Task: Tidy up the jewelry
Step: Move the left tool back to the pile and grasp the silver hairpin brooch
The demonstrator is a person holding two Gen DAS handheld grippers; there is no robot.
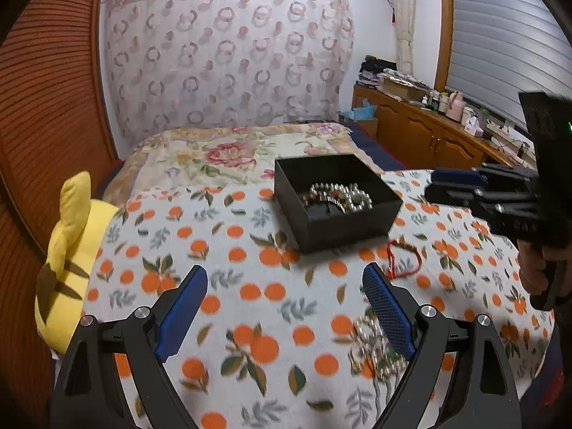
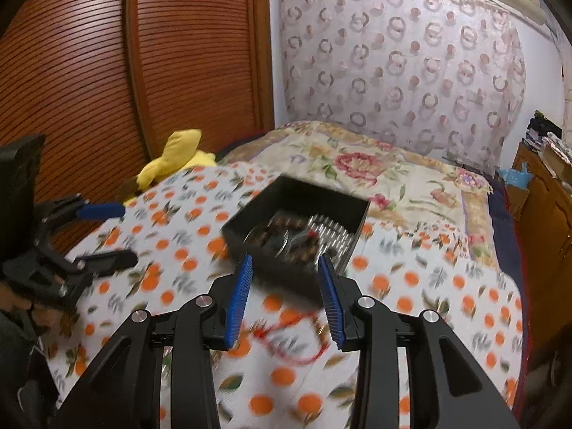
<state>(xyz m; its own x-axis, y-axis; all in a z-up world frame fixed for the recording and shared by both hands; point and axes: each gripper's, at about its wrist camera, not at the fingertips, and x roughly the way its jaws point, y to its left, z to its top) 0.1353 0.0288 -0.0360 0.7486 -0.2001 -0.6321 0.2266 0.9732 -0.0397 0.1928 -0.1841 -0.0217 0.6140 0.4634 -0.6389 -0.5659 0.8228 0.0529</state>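
Observation:
An open black box (image 1: 336, 202) sits on the orange-print cloth and holds silver bead jewelry (image 1: 339, 196). It also shows in the right wrist view (image 2: 296, 225). A red cord bracelet (image 1: 402, 259) lies just in front of the box, blurred in the right wrist view (image 2: 296, 336). A silver bead necklace (image 1: 371, 346) lies by my left gripper's right finger. My left gripper (image 1: 285, 286) is open and empty above the cloth. My right gripper (image 2: 285, 286) is open and empty, above the red bracelet, near the box.
A yellow plush toy (image 1: 68, 257) lies at the cloth's left edge, beside a ribbed wooden wardrobe (image 2: 107, 71). A floral bedspread (image 1: 232, 153) lies behind the box. A wooden cabinet (image 1: 429, 132) with clutter stands at the right.

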